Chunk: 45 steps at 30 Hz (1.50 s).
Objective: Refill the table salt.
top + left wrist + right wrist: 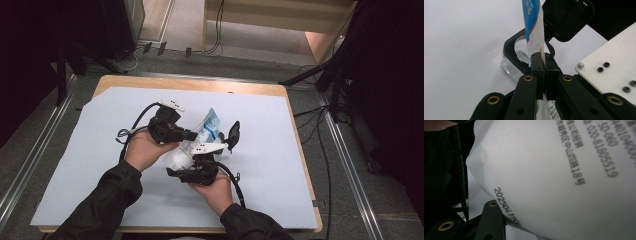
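Note:
A white pouch (209,126) with blue print is held up between the two grippers over the table's middle. My left gripper (543,71) is shut on the pouch's thin edge (533,27), the jaws pressed flat together on it. From the near side, my right gripper (181,167) is closed on the pouch's plump white bottom (564,182), which lies against one jaw and hides the other. Just beyond the pouch stands a clear container (510,65) with a black rim, its black lid (567,17) flipped open and upright.
A pale blue sheet (100,165) covers the wooden table (190,84). The right gripper's white plate (614,58) sits close beside the left jaws. Cables trail from both grippers. Dark stands and floor cables ring the table.

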### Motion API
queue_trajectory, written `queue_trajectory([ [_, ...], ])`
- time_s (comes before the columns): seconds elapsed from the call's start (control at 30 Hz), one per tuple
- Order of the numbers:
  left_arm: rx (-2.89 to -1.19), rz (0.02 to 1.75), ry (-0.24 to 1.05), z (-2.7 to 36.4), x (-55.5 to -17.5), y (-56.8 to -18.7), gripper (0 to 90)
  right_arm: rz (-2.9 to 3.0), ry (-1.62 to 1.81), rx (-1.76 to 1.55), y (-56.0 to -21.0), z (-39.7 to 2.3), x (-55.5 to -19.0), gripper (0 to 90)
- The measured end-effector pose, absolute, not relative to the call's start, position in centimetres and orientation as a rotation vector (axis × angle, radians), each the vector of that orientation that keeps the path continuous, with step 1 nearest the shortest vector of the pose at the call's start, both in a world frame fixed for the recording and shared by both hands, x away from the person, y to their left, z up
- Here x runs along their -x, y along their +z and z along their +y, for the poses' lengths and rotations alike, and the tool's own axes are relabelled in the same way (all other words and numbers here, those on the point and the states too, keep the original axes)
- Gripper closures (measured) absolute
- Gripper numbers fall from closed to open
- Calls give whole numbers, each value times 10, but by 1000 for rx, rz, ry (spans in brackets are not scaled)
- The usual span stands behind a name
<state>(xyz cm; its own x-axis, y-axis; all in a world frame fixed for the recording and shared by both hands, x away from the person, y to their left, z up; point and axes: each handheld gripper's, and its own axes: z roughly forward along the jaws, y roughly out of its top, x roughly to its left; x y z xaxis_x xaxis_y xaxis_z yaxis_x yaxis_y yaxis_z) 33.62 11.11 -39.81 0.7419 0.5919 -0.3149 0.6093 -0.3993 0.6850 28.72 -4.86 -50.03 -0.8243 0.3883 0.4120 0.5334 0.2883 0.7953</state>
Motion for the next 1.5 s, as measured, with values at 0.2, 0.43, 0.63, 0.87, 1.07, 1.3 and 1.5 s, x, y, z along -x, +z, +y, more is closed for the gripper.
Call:
queue_trajectory([
  [0.2, -2089, 896, -41, 114, -336, -397, 875, -2348, -1599, 862, -500, -49, -288, 557],
  [0.43, -2089, 899, -46, 114, -335, -397, 867, -2290, -1611, 870, -500, -51, -290, 557],
  [0.63, -2111, 898, -22, 111, -334, -397, 900, -2301, -1604, 875, -499, -50, -290, 555],
  [0.87, -2109, 916, -21, 109, -334, -398, 900, -2458, -1561, 850, -497, -44, -286, 523],
  [1.07, -2108, 911, -17, 110, -334, -396, 900, -2414, -1579, 871, -496, -46, -287, 553],
  [1.3, -2090, 902, -33, 113, -334, -394, 880, -2314, -1618, 868, -496, -49, -289, 558],
  [1.5, -2088, 896, -34, 115, -333, -392, 889, -2237, -1633, 884, -496, -53, -293, 559],
])
